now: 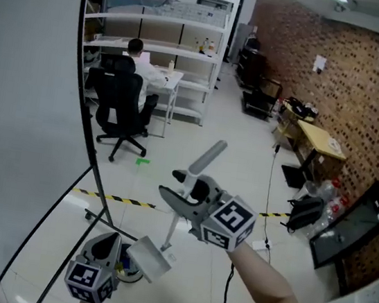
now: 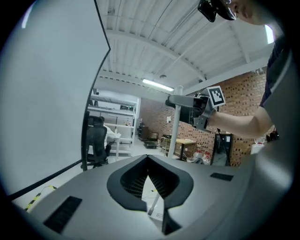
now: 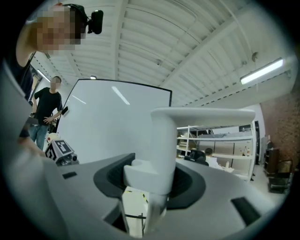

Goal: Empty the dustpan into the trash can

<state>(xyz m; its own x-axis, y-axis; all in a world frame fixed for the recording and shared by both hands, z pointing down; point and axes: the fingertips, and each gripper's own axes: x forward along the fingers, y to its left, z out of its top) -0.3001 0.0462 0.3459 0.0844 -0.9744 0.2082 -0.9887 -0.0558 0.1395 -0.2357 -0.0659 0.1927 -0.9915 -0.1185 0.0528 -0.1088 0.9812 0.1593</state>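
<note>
White dustpan (image 1: pixel 150 259) hangs off the floor on its long handle (image 1: pixel 208 158), which my right gripper (image 1: pixel 182 192) clamps at a middling width. My left gripper (image 1: pixel 112 243) sits just beside the dustpan, jaws together on nothing I can see. Risk 1: the dustpan swings or twists about that single grip and spills early. Risk 2: I cannot pick out the trash can, so I might tip blind.

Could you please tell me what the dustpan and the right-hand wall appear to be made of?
Dustpan: probably plastic, pale grey and matte; its handle shows smooth, rounded, moulded shapes with no shine.
Wall: brick, reddish-brown, rough and apparently unpainted; a regular pattern of courses with paler joints shows.
</note>
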